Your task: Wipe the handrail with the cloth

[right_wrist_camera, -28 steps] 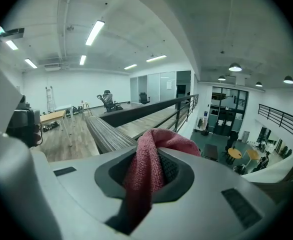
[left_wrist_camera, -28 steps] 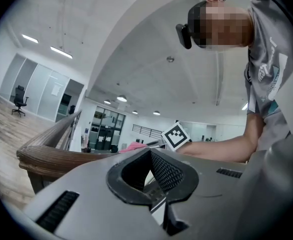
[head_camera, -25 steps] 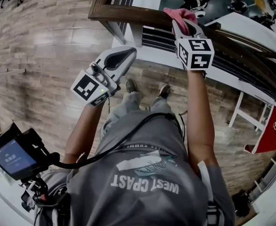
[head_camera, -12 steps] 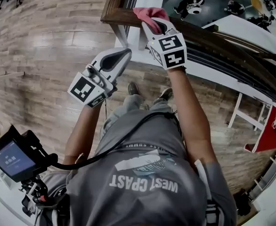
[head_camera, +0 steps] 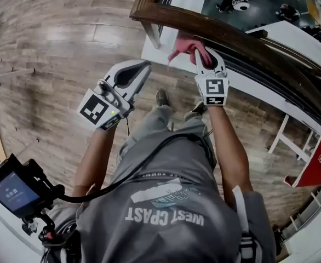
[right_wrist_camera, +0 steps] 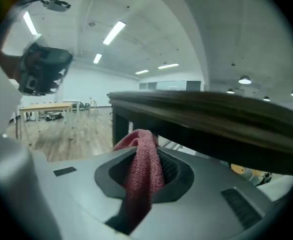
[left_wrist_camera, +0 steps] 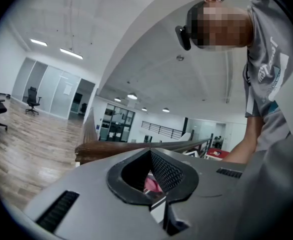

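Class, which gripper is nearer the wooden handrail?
Right. The right gripper, gripping the cloth, sits just beside the handrail; the left gripper is farther back, over the floor.

"WEST COAST" printed on grey shirt (head_camera: pixel 166 215), smaller line above it unreadable

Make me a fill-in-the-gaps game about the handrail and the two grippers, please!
The right gripper is shut on a pink terry ____.
The long dark-brown handrail is made of ____.
The left gripper, jaws together, holds ____.
Missing words: cloth; wood; nothing.
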### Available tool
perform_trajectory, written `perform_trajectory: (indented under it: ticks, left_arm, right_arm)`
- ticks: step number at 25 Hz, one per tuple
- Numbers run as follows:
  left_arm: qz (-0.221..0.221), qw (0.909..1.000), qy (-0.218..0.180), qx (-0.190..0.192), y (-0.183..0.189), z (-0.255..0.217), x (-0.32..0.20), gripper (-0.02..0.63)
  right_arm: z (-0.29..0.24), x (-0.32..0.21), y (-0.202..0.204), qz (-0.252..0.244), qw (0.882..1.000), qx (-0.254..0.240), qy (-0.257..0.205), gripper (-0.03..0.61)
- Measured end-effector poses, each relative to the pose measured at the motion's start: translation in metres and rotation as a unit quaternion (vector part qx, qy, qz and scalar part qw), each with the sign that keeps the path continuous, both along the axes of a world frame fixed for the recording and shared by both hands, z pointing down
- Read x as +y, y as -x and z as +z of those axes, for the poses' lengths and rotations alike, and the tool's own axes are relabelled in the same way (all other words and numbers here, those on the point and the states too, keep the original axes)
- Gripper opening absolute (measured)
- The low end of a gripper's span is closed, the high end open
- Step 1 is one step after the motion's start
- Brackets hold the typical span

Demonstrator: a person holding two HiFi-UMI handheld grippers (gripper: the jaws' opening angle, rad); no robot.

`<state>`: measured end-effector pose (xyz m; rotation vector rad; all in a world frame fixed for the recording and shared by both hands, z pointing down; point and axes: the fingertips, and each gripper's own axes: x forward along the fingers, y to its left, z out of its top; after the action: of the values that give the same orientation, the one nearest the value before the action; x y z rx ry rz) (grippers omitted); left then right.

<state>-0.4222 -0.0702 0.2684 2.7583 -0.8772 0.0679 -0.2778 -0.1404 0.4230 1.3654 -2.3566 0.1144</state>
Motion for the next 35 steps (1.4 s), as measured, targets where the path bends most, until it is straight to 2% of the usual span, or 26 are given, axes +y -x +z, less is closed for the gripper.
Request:
perform_trajectory:
  ticks: [3, 6, 9, 11, 13, 15, 18, 22, 26, 35]
  left_arm:
    - [-0.005, 0.9997, 0.017, -0.015, 0.008, 0.012, 0.007, 0.005]
    - [-0.003, 0.9988, 0.036, -0.032, 0.015, 0.037, -0.014, 0.005]
    - [0.01, 0.994, 0.081, -0.073, 0.012, 0.066, -0.032, 0.005]
    - [0.027, 0.9938, 0.083, -0.068, -0.001, 0.065, -0.024, 0.005]
    - [0.044, 0.9973, 0.041, -0.041, -0.017, 0.048, -0.01, 0.005]
    - [0.054, 0.9978, 0.017, -0.033, -0.028, 0.036, -0.001, 0.005]
    - [0.063, 0.9973, 0.022, -0.032, -0.037, 0.027, -0.006, 0.005]
    - [0.076, 0.9965, 0.025, -0.027, -0.042, 0.025, -0.01, 0.005]
    - [0.067, 0.9973, 0.029, -0.013, -0.053, 0.019, -0.001, 0.005]
    - [0.054, 0.9965, 0.048, -0.042, -0.135, 0.029, 0.016, 0.005]
  right_arm:
    - [0.039, -0.04, -0.021, 0.034, 0.999, 0.014, 0.022, 0.052]
    - [0.095, -0.086, -0.015, 0.046, 0.997, 0.018, 0.063, 0.052]
    - [0.138, -0.115, -0.011, 0.045, 0.994, 0.003, 0.104, 0.052]
    - [0.139, -0.112, -0.017, 0.052, 0.994, -0.002, 0.101, 0.052]
    - [0.129, -0.098, -0.021, 0.057, 0.995, -0.002, 0.086, 0.052]
    - [0.123, -0.087, -0.017, 0.052, 0.996, 0.002, 0.078, 0.052]
    - [0.118, -0.086, -0.018, 0.051, 0.996, 0.004, 0.079, 0.052]
    - [0.114, -0.085, -0.041, 0.076, 0.994, 0.011, 0.078, 0.052]
    - [0.116, -0.071, -0.068, 0.085, 0.994, 0.018, 0.074, 0.052]
    - [0.125, -0.058, -0.148, 0.077, 0.994, 0.008, 0.076, 0.052]
